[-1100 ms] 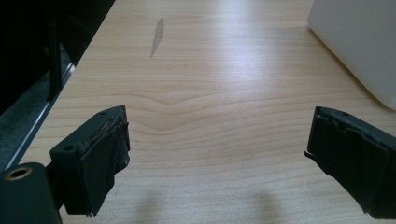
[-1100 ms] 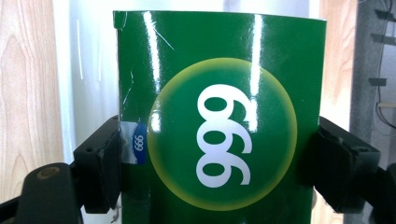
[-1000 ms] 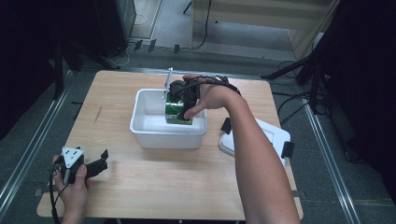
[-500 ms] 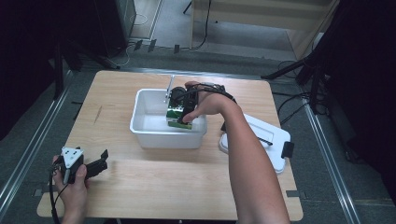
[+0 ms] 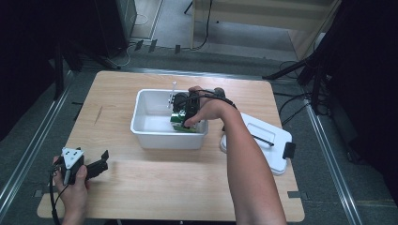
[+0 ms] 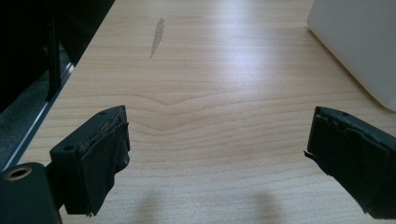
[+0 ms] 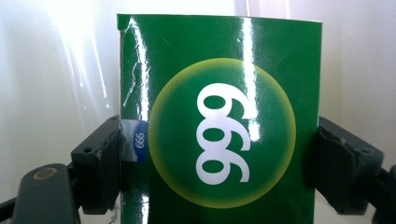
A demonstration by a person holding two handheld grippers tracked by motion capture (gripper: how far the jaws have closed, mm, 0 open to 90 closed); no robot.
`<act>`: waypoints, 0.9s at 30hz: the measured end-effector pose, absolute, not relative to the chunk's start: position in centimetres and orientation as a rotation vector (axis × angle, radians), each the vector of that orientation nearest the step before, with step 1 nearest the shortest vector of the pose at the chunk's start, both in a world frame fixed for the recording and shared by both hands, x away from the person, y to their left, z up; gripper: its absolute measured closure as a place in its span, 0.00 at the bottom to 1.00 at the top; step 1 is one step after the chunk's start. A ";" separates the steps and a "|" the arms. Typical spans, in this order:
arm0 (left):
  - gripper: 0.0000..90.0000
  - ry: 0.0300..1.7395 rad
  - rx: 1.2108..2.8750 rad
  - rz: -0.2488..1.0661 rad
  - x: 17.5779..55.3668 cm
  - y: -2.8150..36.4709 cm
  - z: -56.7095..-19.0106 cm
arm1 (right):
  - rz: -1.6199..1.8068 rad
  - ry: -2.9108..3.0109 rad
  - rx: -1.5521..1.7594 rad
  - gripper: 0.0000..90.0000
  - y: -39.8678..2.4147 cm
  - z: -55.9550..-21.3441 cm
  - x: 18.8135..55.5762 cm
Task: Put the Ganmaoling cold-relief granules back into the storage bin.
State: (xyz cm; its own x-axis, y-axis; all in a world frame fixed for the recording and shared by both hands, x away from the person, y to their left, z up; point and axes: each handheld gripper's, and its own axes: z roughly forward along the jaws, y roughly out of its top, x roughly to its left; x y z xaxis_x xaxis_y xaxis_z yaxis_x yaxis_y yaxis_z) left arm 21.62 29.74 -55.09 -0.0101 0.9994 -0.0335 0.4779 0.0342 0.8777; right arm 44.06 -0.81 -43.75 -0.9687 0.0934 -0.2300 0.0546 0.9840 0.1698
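Note:
A glossy green box [image 7: 219,130] with a yellow-ringed circle and white "999" sits between my right gripper's [image 7: 218,163] jaws, which press on its two sides. In the high view that gripper [image 5: 186,112] reaches down into the white bin [image 5: 150,132] at the table's middle, and the green box [image 5: 180,123] is low inside it by the right wall. My left gripper [image 5: 100,162] rests near the front left corner of the table, held by a hand. Its jaws [image 6: 215,154] stand wide apart over bare wood with nothing between them.
A white lid [image 5: 267,146] with a black clip lies right of the bin, near the table's right edge. A corner of the bin [image 6: 359,42] shows in the left gripper view. Dark floor and cables surround the table.
My right hand has sunk lower into the bin with the green box still in its jaws. The left hand has kept still.

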 end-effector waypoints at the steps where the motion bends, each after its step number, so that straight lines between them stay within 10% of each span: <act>1: 0.07 1.583 1.537 0.906 21.6 29.7 -55.1 | 0.237 2.889 0.092 0.17 -0.8 -43.9 44.1; 27: 0.07 1.580 1.544 0.909 21.6 29.7 -55.1 | 0.164 2.894 0.018 0.17 -1.3 -45.1 43.8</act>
